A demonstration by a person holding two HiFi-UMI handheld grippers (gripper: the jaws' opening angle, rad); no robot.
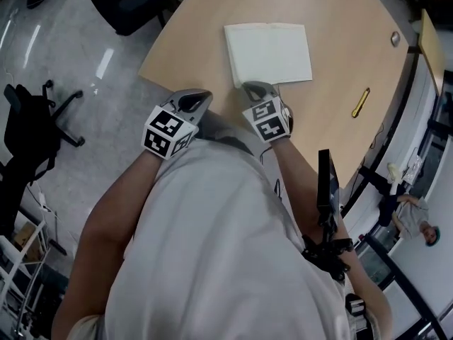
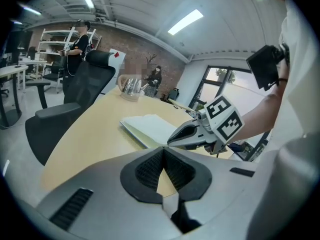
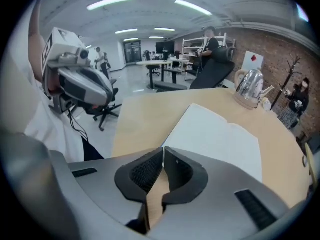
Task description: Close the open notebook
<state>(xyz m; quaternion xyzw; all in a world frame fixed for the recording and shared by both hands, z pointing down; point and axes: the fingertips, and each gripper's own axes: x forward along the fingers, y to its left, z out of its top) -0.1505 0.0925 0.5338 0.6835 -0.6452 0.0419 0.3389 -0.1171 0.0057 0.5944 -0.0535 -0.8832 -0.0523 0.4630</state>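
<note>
A white notebook (image 1: 269, 52) lies open on the wooden table (image 1: 340, 27); in the right gripper view its two pages (image 3: 220, 139) show a centre crease. My right gripper (image 1: 256, 86) is at the notebook's near edge. Its jaws are together, and the page corner runs right into the tips (image 3: 163, 151). From the left gripper view the right gripper (image 2: 170, 141) touches the notebook (image 2: 150, 126) at that same edge. My left gripper (image 1: 200, 95) hovers by the table's near edge, left of the notebook, jaws shut (image 2: 164, 151) on nothing.
A yellow pen-like object (image 1: 360, 103) and a small round object (image 1: 395, 39) lie on the table to the right. A kettle (image 3: 248, 84) stands at the far end. A black office chair (image 1: 134, 2) is beyond the table's left side, another chair (image 1: 35, 119) on the floor at left.
</note>
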